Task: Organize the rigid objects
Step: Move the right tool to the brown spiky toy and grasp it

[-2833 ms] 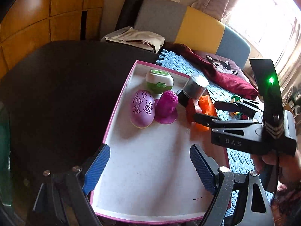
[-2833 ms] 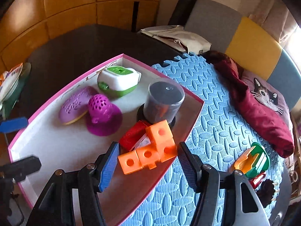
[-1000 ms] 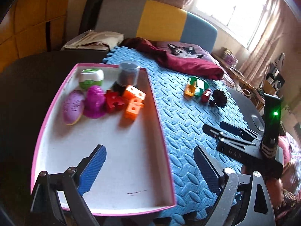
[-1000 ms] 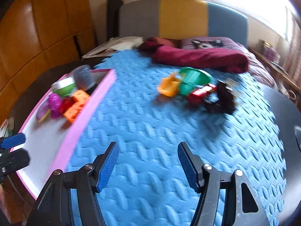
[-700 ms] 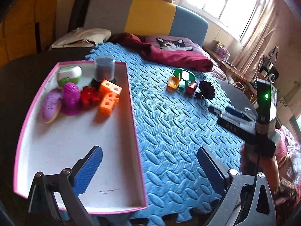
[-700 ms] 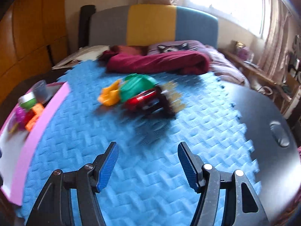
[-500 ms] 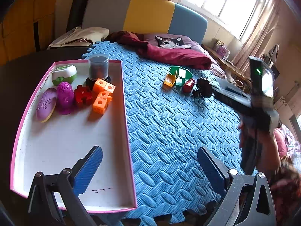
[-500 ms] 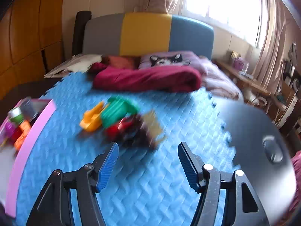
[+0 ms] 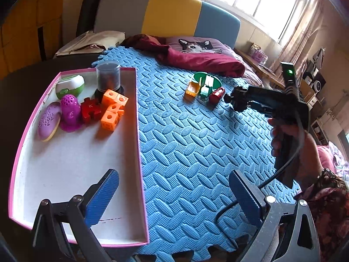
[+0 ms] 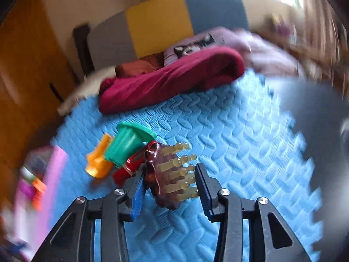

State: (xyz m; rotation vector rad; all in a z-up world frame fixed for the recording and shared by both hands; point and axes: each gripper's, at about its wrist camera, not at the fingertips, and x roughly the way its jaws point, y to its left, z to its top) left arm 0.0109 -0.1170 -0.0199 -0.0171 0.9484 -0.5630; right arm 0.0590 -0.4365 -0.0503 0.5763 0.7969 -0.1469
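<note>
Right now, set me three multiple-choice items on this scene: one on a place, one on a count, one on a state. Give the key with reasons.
1. Where does the green-and-white case lie?
A. in the pink-rimmed tray
B. on the blue foam mat
C. on the maroon blanket

2. How many purple things lie in the tray?
A. one
B. two
C. four

3. What is between the right tongs?
A. nothing
B. an orange block
C. the dark spiky brush

Key: 1 A, the case sits at the tray's far corner. 2 B, a flat purple oval and a magenta dome show in the left wrist view. 3 C, the right tongs are closing with the brush between their pads.
</note>
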